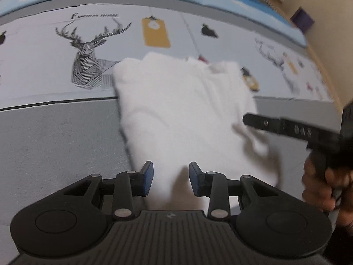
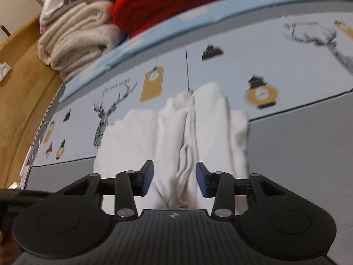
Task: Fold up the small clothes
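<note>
The left gripper (image 1: pixel 171 177) and right gripper (image 2: pixel 174 178) both gape with blue pads apart, gripping nothing, over a soft white garment (image 1: pixel 183 114) lying on the stag-printed bedsheet (image 1: pixel 55 128). Only the right view shows fuzzy cream blankets (image 2: pixel 75 42) beside a red knit (image 2: pixel 167 0).

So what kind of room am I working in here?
Most likely a bedroom: the white garment lies on a bed with a deer-print sheet, folded blankets are piled at its far end, and a wooden floor runs alongside.

Stacked blankets (image 2: pixel 75 42) along bedspread's (image 2: pixel 297 154) far edge
</note>
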Demonstrator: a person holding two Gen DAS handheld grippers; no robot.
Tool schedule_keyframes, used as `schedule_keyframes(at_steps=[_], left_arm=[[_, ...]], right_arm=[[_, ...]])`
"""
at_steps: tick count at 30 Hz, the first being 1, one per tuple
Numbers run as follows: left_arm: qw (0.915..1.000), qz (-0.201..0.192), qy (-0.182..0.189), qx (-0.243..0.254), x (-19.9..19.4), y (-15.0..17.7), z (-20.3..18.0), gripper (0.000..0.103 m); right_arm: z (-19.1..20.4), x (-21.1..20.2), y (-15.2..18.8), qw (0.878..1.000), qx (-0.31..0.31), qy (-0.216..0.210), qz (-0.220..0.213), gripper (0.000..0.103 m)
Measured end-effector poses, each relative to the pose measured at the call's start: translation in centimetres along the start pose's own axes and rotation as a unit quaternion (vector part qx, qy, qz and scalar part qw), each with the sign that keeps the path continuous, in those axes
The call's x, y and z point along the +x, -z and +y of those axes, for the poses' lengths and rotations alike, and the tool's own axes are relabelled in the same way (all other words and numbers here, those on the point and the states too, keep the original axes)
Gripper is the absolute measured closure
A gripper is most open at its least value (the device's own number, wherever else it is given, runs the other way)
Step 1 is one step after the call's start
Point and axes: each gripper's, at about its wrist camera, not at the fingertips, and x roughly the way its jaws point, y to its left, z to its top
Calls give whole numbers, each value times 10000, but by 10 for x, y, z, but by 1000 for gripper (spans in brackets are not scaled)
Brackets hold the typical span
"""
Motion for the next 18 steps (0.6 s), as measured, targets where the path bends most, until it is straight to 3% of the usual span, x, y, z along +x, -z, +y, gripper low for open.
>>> schedule_keyframes(at_steps=[7,8,9,10,12,16,18], left_arm=[[9999,41,-136,12,-3,4,17,64],[9998,44,-181,21,-3,4,17,64],[9997,44,-225,12,-3,4,16,64],[9997,40,-248,-14,-4,3,15,64],[9997,-9,-232,-82,-5,1,14,64],[9999,-124,-13,-57,-7,-3,6,62],[9999,-136,63,42,-5,-4,-1,62]], right_arm=[[0,40,1,9991,103,182,368,56],[3,41,1,9993,18,178,336,61],[6,41,1,9995,-89,136,274,82],[11,40,1,9996,-217,27,203,90],[18,29,0,9987,-474,-134,-94,91],[22,-27,-8,9894,-620,-627,-1154,92],[18,-51,-8,9837,-801,-457,-1540,92]])
